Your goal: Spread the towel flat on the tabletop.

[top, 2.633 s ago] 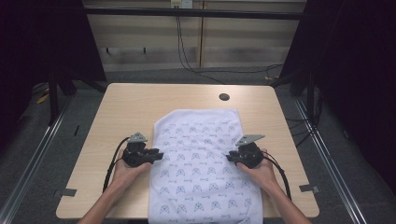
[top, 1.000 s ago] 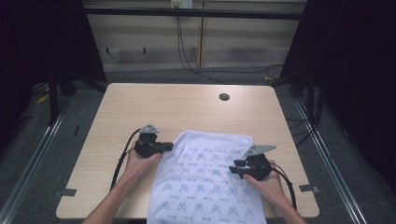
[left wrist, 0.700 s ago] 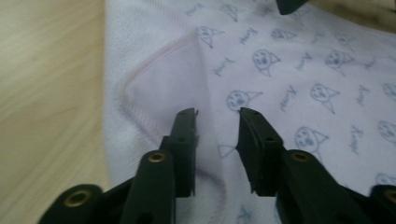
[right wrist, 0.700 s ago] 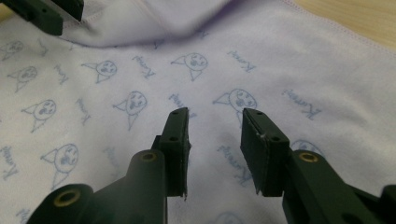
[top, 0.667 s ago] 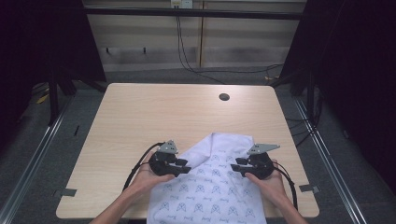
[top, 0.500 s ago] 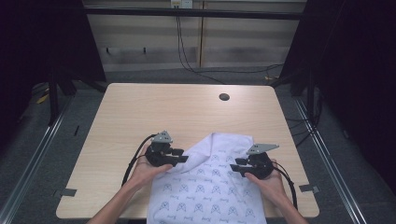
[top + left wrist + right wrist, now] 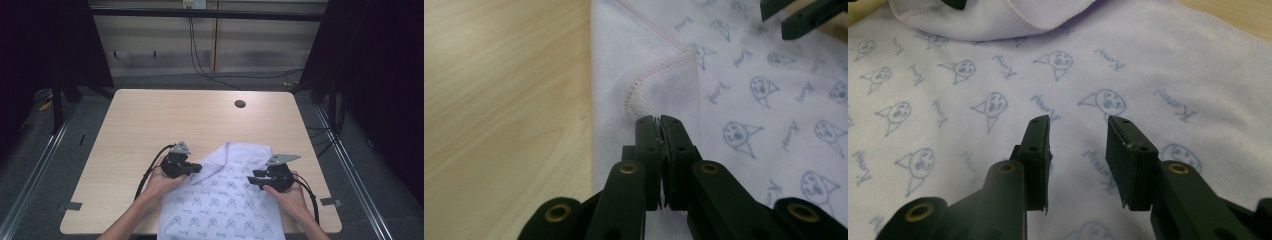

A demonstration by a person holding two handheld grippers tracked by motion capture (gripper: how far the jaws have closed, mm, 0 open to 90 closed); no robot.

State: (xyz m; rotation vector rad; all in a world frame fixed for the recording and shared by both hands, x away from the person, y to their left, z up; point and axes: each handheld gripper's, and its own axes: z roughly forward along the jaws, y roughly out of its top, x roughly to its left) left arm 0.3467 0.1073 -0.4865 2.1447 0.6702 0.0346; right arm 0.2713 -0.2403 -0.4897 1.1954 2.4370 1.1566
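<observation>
Cloth hangs over the near edge of the surface (image 7: pixel 125 130) toward me: a white towel (image 7: pixel 225 205) printed with small blue faces, most of it lying flat between my hands. My left tool (image 7: pixel 192 168) has its jaws pressed together after a quick open-and-close just now; in the left gripper view they meet right at the folded-over corner (image 7: pixel 659 75), below the pink stitched hem (image 7: pixel 644 82), and I cannot tell for certain whether a sliver of fabric sits between the pads or they simply rest on top. I judge that I placed it there to pin or re-pinch that corner so the diagonal fold stays where it was laid. My right tool (image 7: pixel 254 179) sits on the right part of the towel with its jaws spread and nothing between them, the printed fabric lying flat beneath; it seems parked there to weigh the towel down and keep it from sliding while the left side is worked. Farther off, beyond the fold, bare wood runs up to a dark round hole (image 7: pixel 240 104) near the far edge.
</observation>
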